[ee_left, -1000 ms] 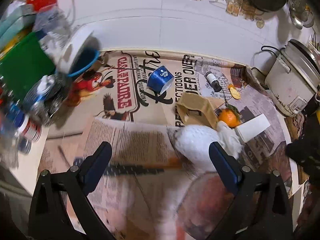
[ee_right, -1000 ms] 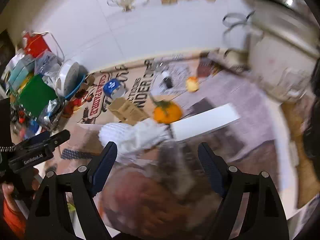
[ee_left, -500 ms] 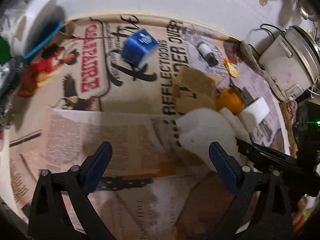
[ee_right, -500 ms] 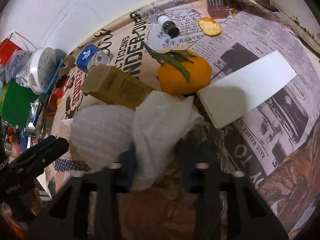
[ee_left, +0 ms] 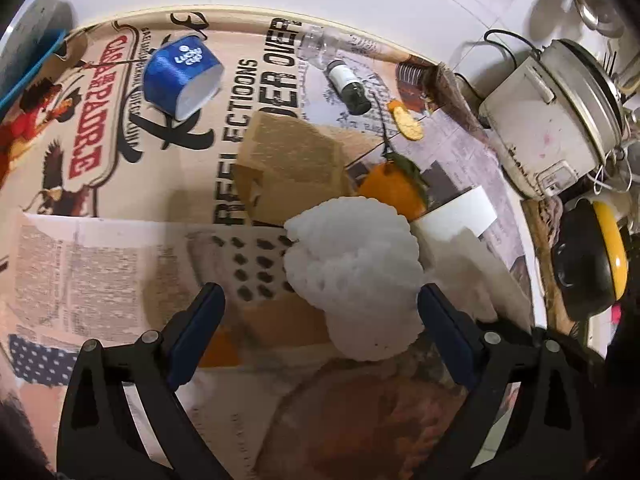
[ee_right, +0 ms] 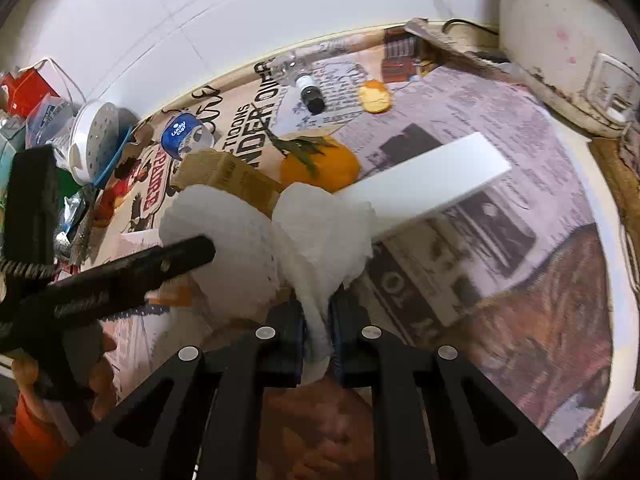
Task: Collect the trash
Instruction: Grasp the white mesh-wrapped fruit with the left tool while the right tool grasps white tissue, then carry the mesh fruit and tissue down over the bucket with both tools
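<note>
A crumpled white paper towel point(ee_right: 320, 236) lies on the newspaper-covered table. My right gripper point(ee_right: 317, 336) is shut on its near end. Beside it on the left sits a white foam fruit net point(ee_left: 354, 268), also in the right wrist view point(ee_right: 230, 236). My left gripper point(ee_left: 320, 320) is open, its jaws on either side of the net, its right pad close to it. Other trash lies beyond: a brown cardboard box point(ee_left: 288, 168), a blue paper cup point(ee_left: 182, 74) on its side, a small dark bottle point(ee_left: 348, 88), a peel piece point(ee_left: 406, 122) and a white card point(ee_right: 424, 178).
An orange point(ee_left: 394, 194) with leaves sits behind the net. A white rice cooker point(ee_left: 556, 120) stands at the right by the wall. A yellow-and-black device point(ee_left: 592, 256) is at the right edge. Clutter with a white perforated lid point(ee_right: 96, 140) crowds the left side.
My right gripper has come down and shut on the paper towel. My left gripper has moved forward so the foam net sits between its open jaws.
</note>
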Motion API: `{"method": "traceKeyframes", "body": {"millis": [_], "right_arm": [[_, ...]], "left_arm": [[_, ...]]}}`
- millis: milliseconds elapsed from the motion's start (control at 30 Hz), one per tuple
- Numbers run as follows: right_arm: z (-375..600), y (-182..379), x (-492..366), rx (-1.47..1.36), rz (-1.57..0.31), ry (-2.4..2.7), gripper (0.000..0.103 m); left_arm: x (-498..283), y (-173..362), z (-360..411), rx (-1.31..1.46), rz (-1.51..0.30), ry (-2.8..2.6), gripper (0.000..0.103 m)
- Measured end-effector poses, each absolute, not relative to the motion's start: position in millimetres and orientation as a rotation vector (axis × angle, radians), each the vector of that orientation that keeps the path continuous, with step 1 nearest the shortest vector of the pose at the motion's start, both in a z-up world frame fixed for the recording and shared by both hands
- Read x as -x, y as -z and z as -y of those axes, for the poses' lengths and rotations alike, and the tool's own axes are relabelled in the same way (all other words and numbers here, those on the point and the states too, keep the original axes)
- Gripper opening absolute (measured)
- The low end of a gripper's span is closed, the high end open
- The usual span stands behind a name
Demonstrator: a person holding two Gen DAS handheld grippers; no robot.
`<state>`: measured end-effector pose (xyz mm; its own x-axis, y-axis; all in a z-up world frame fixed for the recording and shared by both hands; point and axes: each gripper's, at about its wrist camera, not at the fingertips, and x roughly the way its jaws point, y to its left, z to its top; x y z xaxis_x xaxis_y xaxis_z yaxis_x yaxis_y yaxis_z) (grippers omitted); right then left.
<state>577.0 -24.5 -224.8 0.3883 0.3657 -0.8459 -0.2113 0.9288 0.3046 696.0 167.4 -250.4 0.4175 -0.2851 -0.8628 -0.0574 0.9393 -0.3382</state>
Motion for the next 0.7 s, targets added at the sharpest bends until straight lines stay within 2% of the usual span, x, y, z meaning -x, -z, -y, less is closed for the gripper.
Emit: {"method": "traceKeyframes", "body": {"millis": [33,67,133,200,267,433,700], "right_arm": [[26.9,223.4,-575.4,-0.153,-1.111,-0.362,0.01],[26.4,222.4,-574.2,-0.151,-1.109,-0.359,0.01],[31.8,219.4,-570.8,-0.154,-1.104,-0.351,0.01],[40.1,214.8,-566.5,-0.158,-1.095,-0.342,0.01],[48.0,209.8,-561.9,-0.159,-1.083,-0.339,0.01],[66.2,193.5,-549.7,-0.142,-1.042,-0.361,0.01],[90.1,166.2,-527.5,-0.07,-0.964,-0.474,0.01]], "left_arm": [[-696.9,250.4,-163.4,0.353,-1.133,0.158,0.084],[-697.7,249.8,-160.4,0.36,-1.132,0.171,0.08],[-699.1,248.1,-150.8,0.367,-1.124,0.197,0.06],[-698.6,245.1,-142.8,0.363,-1.113,0.208,0.047],[-694.4,239.9,-136.2,0.342,-1.09,0.194,0.04],[-673.8,221.0,-125.4,0.312,-1.025,0.145,0.033],[-605.7,183.7,-121.6,0.344,-0.904,-0.015,0.032]]}}
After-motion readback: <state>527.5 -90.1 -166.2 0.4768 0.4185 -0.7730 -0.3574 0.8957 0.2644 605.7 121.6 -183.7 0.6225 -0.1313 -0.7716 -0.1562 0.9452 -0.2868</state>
